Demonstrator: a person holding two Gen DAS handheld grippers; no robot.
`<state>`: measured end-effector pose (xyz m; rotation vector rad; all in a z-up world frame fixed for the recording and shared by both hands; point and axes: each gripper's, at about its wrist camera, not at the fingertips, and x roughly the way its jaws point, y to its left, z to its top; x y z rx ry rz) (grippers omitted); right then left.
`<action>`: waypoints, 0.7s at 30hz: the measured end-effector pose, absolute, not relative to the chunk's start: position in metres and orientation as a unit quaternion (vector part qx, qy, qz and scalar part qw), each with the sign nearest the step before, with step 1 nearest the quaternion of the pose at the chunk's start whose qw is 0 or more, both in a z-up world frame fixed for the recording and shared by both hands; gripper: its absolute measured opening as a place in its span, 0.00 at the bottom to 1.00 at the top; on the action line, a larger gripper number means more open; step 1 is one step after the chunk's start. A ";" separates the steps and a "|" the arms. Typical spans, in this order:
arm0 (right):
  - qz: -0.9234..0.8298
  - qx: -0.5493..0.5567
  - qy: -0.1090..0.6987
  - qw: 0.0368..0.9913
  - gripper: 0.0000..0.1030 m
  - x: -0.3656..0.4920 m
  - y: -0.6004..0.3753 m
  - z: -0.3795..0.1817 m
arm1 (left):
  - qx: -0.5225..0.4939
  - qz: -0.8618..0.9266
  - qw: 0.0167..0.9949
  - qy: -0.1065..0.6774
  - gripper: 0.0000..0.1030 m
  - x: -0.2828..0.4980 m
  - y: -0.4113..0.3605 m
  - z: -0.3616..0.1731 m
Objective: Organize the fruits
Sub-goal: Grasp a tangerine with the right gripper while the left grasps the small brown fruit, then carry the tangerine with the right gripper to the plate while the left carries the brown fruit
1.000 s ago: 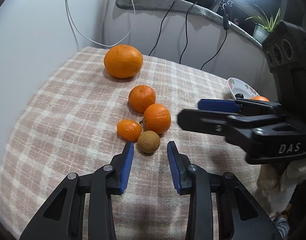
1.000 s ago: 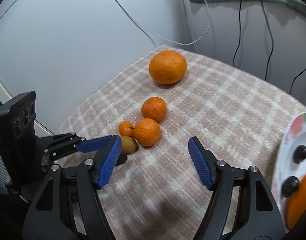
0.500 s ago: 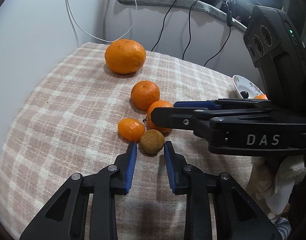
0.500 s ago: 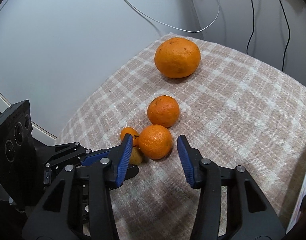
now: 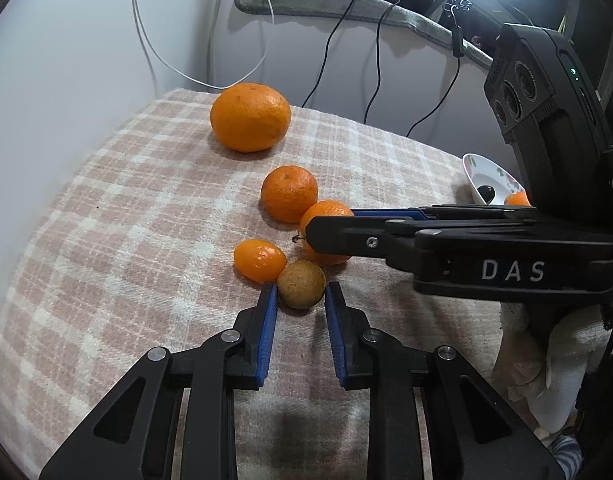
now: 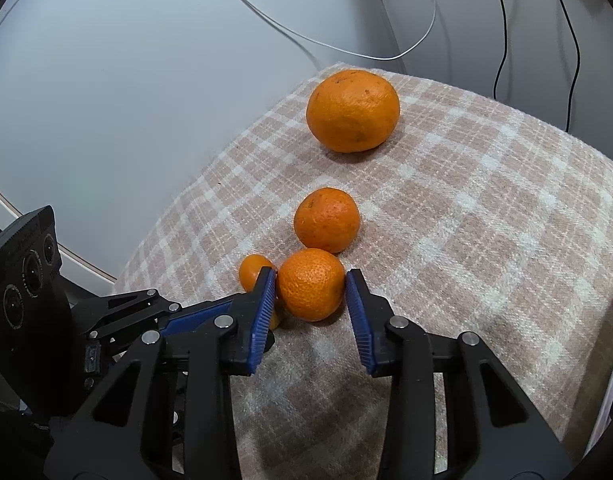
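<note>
Checked cloth (image 5: 106, 220) covers the table, cables hang on the wall behind. Left gripper (image 5: 298, 304) is spread, fingers flanking the small brown fruit (image 5: 301, 290) at frame centre without clamping. Right gripper (image 6: 311, 290) is likewise unclenched, straddling a mandarin (image 6: 311, 284). Large orange (image 6: 352, 110) sits upper centre; plate (image 5: 478, 172) at right edge.

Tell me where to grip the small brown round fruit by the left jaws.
Grip the brown fruit across its widest middle, coming in low from the near side as the left gripper does. It is a smooth ball, and the small orange fruit and tangerine crowd its far side.
</note>
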<state>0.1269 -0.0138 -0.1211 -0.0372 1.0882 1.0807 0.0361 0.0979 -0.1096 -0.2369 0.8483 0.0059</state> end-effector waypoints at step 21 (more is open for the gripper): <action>0.468 0.013 0.453 0.759 0.37 0.136 -0.082 -0.089 | -0.097 -0.033 0.912 0.396 0.22 0.043 0.062 -0.089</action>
